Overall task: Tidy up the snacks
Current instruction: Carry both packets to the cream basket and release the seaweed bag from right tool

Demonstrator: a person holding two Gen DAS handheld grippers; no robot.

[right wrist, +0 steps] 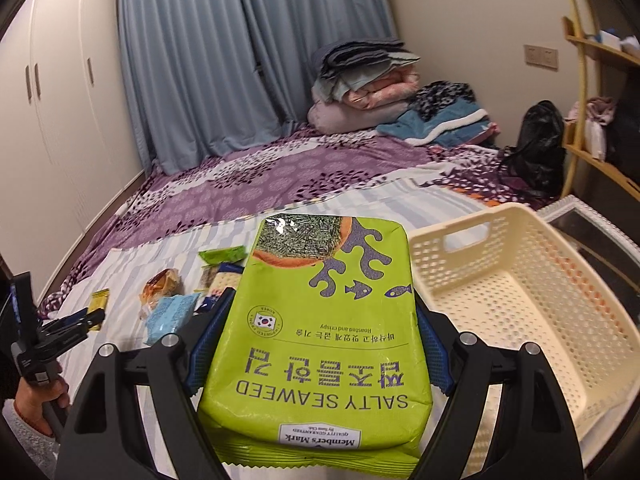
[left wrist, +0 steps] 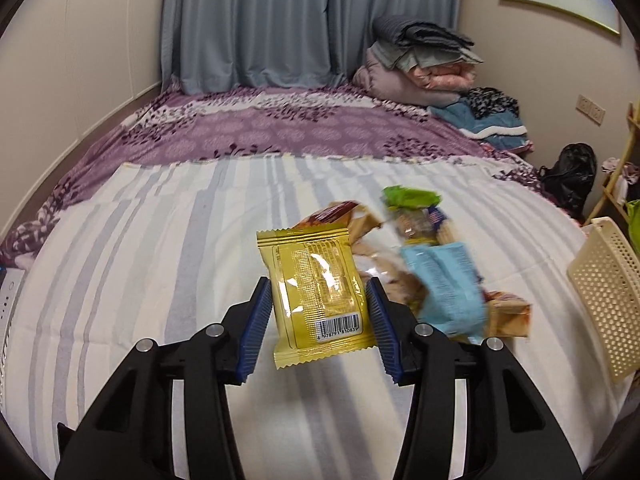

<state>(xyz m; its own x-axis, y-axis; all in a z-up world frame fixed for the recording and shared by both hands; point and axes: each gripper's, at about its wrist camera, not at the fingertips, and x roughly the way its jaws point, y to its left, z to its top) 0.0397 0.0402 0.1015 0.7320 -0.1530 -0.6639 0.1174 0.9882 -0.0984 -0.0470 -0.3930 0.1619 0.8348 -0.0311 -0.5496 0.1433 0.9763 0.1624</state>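
We hold yellow packet (left wrist: 318, 296) pinched in left gripper (left wrist: 320, 320), seaweed bag (right wrist: 324, 332) clamped in right gripper (right wrist: 320, 344). Basket (right wrist: 560, 240) bare; snack pile (left wrist: 420, 248) left on bed.

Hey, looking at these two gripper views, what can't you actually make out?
- Left wrist view: loose snack pile is motion-blurred behind the yellow packet; labels unreadable.
- Left wrist view: cream basket cut off by the edge.
- Right wrist view: seaweed pack hides the bed beneath and the basket's near left corner.
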